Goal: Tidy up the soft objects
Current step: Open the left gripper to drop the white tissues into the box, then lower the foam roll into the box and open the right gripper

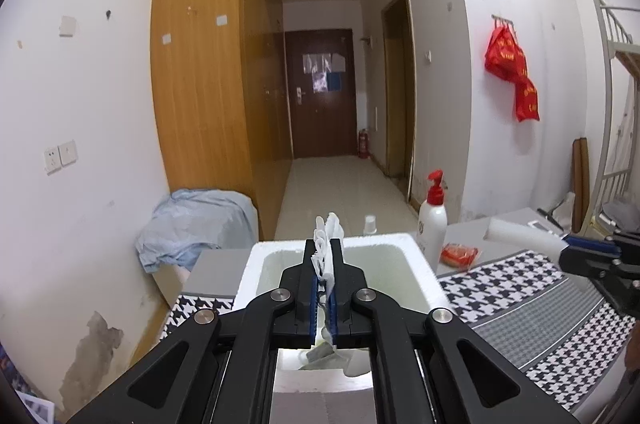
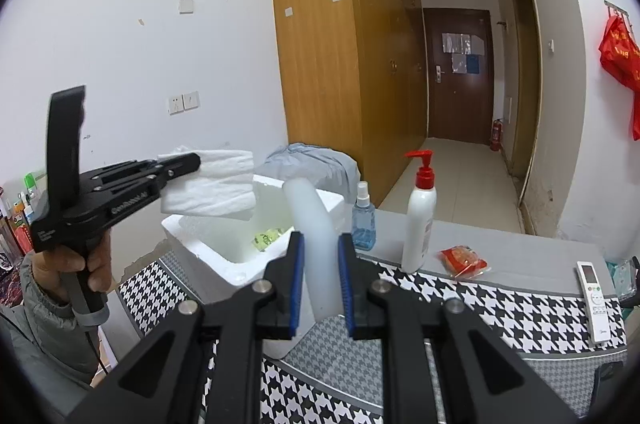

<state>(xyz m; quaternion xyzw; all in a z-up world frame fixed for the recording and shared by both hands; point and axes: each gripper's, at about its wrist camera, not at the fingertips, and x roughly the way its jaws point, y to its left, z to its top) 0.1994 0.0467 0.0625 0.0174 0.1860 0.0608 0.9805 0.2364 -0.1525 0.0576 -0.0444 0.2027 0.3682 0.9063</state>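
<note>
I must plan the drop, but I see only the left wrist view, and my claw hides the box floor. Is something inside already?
Observer: Yes, a yellow-green packet lies inside the foam box.
Operator: What stands behind the box?
Observer: A blue spray bottle, just left of the pump bottle.
Operator: And at the table's right end?
Observer: A white remote control lies on the houndstooth cloth.
</note>
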